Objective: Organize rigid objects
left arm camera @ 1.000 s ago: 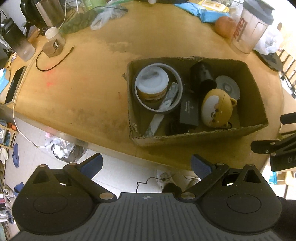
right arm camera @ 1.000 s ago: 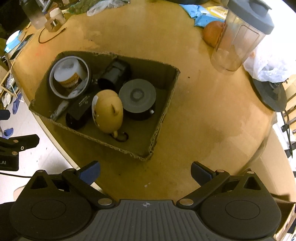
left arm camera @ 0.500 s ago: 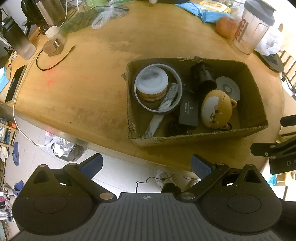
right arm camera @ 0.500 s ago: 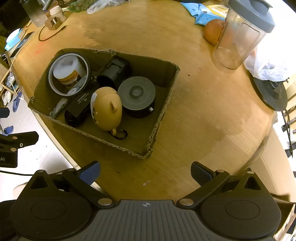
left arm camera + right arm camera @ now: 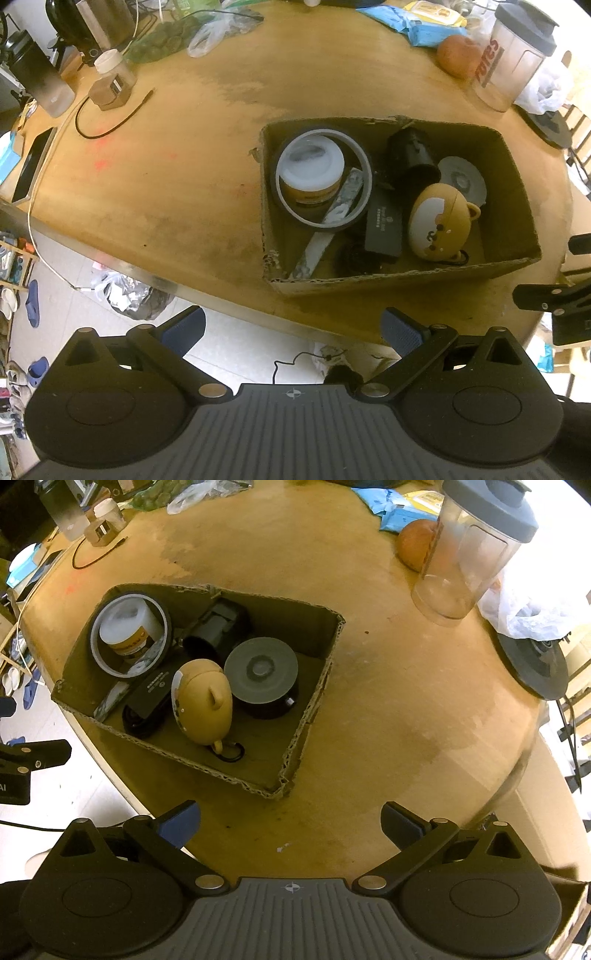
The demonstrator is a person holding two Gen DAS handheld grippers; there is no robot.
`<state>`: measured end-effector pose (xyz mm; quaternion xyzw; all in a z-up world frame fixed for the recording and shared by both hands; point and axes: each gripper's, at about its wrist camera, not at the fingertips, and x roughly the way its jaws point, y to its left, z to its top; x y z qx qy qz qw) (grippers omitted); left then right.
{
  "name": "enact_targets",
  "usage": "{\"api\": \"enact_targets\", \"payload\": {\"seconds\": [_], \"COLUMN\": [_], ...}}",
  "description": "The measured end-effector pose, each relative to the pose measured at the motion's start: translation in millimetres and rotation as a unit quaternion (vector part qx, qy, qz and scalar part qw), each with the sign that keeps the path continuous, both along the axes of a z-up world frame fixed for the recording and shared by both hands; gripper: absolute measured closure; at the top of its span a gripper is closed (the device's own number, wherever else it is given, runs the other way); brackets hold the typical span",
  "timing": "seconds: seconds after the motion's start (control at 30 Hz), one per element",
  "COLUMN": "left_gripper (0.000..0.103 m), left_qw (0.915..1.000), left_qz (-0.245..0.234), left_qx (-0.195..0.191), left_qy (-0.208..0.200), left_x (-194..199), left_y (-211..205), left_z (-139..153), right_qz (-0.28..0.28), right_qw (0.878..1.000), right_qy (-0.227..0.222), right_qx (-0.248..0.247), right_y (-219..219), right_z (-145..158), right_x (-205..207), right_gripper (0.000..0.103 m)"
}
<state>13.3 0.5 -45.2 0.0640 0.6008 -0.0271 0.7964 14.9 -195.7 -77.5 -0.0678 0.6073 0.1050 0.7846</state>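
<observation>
An open cardboard box (image 5: 406,280) (image 5: 306,716) sits on the wooden table near its front edge. In it lie a white jar (image 5: 310,173) (image 5: 125,627) inside a tape roll (image 5: 364,166), a grey strip (image 5: 325,236), a black flat case (image 5: 384,229), a black cup (image 5: 412,155) (image 5: 218,627), a grey round lid (image 5: 461,177) (image 5: 260,674) and a yellow bear-shaped case (image 5: 437,225) (image 5: 203,701). My left gripper (image 5: 291,328) is open and empty, below the table edge. My right gripper (image 5: 290,821) is open and empty, above the table right of the box.
A clear shaker bottle (image 5: 513,55) (image 5: 472,546), an orange fruit (image 5: 458,55) (image 5: 413,542), blue packets (image 5: 417,22) and a white plastic bag (image 5: 532,605) stand at the back right. A black cable (image 5: 110,118), small bottle (image 5: 110,74) and dark flask (image 5: 40,77) are at the left.
Both grippers have pulled back and up a little from the box, so it looks smaller and further. Nothing in the box has moved.
</observation>
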Motion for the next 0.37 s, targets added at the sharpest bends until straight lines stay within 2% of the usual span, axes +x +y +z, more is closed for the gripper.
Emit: {"api": "enact_targets", "payload": {"seconds": [0.37], "left_gripper": [0.000], "left_qw": [0.9999], "left_qz": [0.008], "left_qx": [-0.004], "left_qy": [-0.010], "left_x": [0.0], "left_y": [2.4], "left_z": [1.1], "right_qz": [-0.003], "right_qw": [1.000], "right_qy": [-0.002], "right_qx": [0.001], "right_y": [-1.1], "right_z": [0.5], "right_x": [-0.8], "right_gripper": [0.000]}}
